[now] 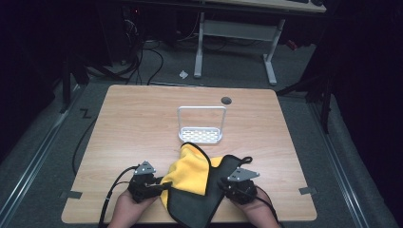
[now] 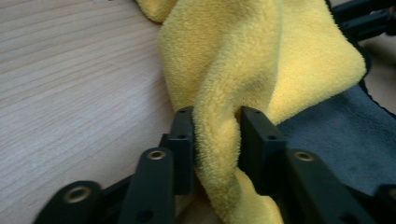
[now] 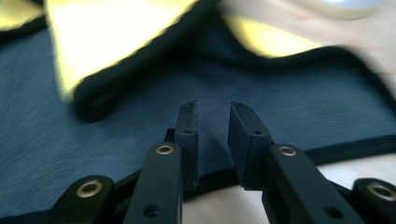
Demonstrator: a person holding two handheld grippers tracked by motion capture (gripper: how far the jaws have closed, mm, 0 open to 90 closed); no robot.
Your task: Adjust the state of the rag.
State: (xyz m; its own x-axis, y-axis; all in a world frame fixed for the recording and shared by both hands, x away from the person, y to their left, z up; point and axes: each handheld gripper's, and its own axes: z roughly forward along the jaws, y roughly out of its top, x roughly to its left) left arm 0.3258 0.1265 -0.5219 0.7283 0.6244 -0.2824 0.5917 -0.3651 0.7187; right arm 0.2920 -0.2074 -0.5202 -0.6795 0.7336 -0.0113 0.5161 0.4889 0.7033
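Observation:
A cloth, yellow point(image 1: 190, 170) on one side and dark grey point(image 1: 199, 204) on the other with black edging, lies partly folded at the table's near edge between both hands. My left gripper point(image 1: 164, 184) sits at its left edge. In the left gripper view a twisted yellow fold point(image 2: 219, 140) runs between the jaws of that gripper point(image 2: 215, 116), which stand apart and do not squeeze it. My right gripper point(image 1: 223, 183) is at the cloth's right side. In the right gripper view it point(image 3: 212, 109) hovers over the grey face point(image 3: 140, 140), jaws a little apart with nothing between them.
A white wire rack point(image 1: 200, 135) with a tall handle stands at the middle of the wooden table point(image 1: 142, 118), just beyond the cloth. A dark round hole point(image 1: 226, 100) sits near the far edge. Cables trail from both grippers off the near edge.

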